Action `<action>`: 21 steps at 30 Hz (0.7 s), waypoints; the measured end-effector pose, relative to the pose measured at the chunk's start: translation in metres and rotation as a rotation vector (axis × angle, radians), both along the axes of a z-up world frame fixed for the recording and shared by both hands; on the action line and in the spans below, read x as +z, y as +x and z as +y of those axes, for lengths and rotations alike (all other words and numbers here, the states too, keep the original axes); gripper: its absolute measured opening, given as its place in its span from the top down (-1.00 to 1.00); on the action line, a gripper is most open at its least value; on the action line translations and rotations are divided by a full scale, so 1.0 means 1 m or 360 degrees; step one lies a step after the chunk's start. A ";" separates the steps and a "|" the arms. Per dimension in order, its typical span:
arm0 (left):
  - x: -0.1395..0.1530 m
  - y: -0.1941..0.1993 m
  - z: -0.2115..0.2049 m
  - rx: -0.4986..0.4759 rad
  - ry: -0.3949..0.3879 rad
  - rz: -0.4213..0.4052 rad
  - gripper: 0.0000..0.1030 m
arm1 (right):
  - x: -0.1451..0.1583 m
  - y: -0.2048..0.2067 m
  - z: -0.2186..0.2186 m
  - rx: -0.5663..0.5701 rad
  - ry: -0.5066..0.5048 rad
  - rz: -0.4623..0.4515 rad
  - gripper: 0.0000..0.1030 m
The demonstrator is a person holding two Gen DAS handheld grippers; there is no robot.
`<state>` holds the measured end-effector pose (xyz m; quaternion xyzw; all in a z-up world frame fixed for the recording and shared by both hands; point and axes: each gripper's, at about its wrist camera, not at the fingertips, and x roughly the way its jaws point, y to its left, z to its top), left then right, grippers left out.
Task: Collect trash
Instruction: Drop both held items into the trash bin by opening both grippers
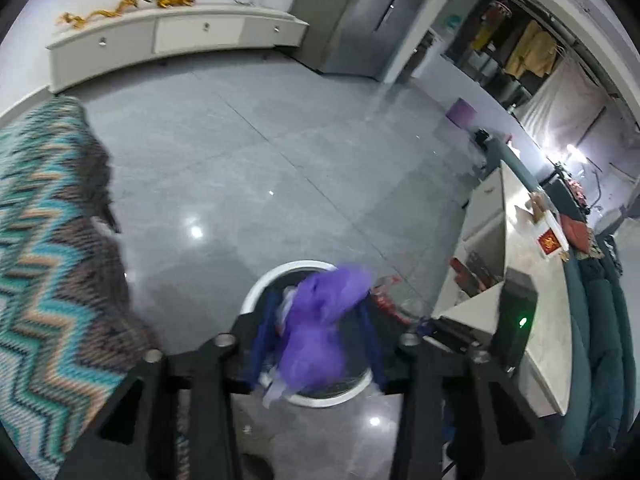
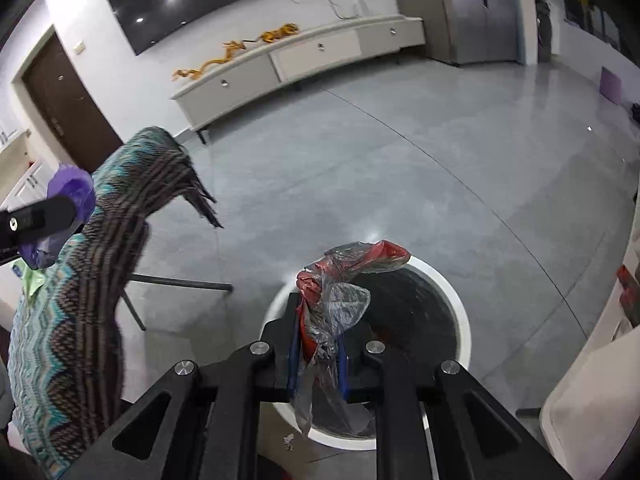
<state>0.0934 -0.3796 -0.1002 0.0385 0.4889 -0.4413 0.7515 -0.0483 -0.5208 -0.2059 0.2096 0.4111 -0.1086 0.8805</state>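
Zigzag-knit throw (image 2: pixel 72 320) drapes left of the white-rimmed round bin (image 2: pixel 460 300). Left gripper (image 1: pixel 316 344) holds crumpled purple plastic (image 1: pixel 320 328) loosely between parted jaws; right gripper (image 2: pixel 318 356) clenches a crinkled red-and-clear wrapper (image 2: pixel 340 280).

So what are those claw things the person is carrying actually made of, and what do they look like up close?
Each claw is a black frame of flat bars, hinged with round silver bolts and pierced by long cut-out slots. The left claw and the right claw both end in two narrow fingers faced with blue pads. No cables or markings show. Nothing of the person's hands or sleeves is visible.
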 end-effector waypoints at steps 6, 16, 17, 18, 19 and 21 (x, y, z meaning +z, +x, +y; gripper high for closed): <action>0.002 -0.005 -0.022 -0.0053 -0.0025 0.0008 -0.14 | -0.008 -0.012 -0.014 -0.0085 0.0018 0.0026 0.08; 0.029 -0.009 0.026 0.0002 -0.0043 -0.0156 -0.14 | 0.013 -0.019 -0.014 -0.0144 0.0009 -0.0038 0.08; 0.032 -0.010 0.036 0.0014 -0.0048 -0.0177 -0.14 | 0.019 -0.019 -0.010 -0.0134 -0.0001 -0.0051 0.08; 0.035 -0.009 0.044 0.0023 -0.0054 -0.0188 -0.14 | 0.024 -0.018 -0.005 -0.0121 -0.0012 -0.0065 0.08; 0.039 -0.009 0.053 0.0038 -0.0057 -0.0204 -0.13 | 0.030 -0.017 0.000 -0.0106 -0.0021 -0.0080 0.08; 0.047 -0.010 0.075 0.0077 -0.0066 -0.0250 -0.13 | 0.041 -0.015 0.010 -0.0073 -0.0039 -0.0108 0.08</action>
